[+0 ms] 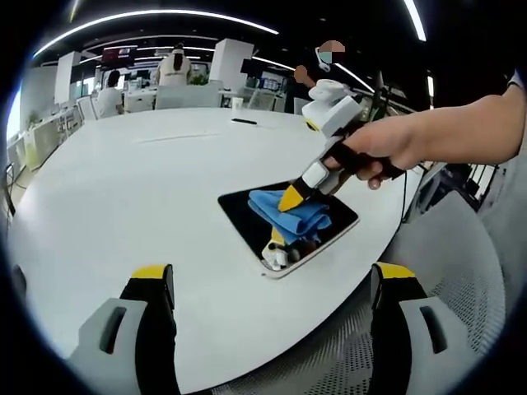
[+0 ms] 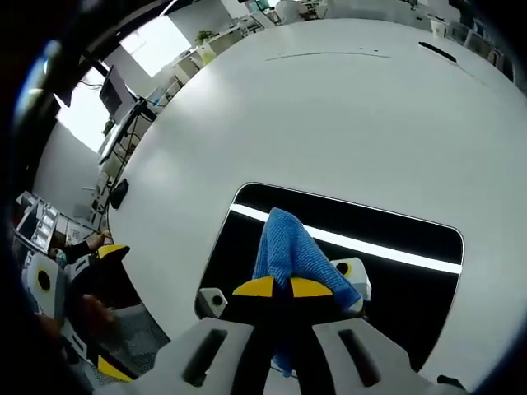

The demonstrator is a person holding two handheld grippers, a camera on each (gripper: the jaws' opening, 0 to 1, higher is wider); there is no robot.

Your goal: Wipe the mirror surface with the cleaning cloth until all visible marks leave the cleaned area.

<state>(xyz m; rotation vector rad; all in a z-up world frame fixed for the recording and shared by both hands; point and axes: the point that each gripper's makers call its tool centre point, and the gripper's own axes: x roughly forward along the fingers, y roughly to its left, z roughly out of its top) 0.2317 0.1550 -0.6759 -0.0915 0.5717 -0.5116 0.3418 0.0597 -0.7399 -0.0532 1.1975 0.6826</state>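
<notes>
So the mirror [image 1: 288, 222] lies flat on the big white round surface [image 1: 140, 189], close to its near edge. It's a dark rectangle with rounded corners, and in the right gripper view the mirror [image 2: 412, 280] reflects a bright strip of ceiling light. The blue cloth [image 1: 290, 211] sits bunched up on the glass, and the right claw [image 1: 290, 200] is clamped tight on it, pressing it down onto the mirror. A hand [image 1: 380, 152] grips that tool from the right. From the right gripper view, the yellow-tipped right claw [image 2: 283, 287] pinches the cloth [image 2: 284, 247] about mid-mirror. The left claw [image 1: 272, 284] hangs wide apart with nothing in it, above the near edge of the surface and short of the mirror.
</notes>
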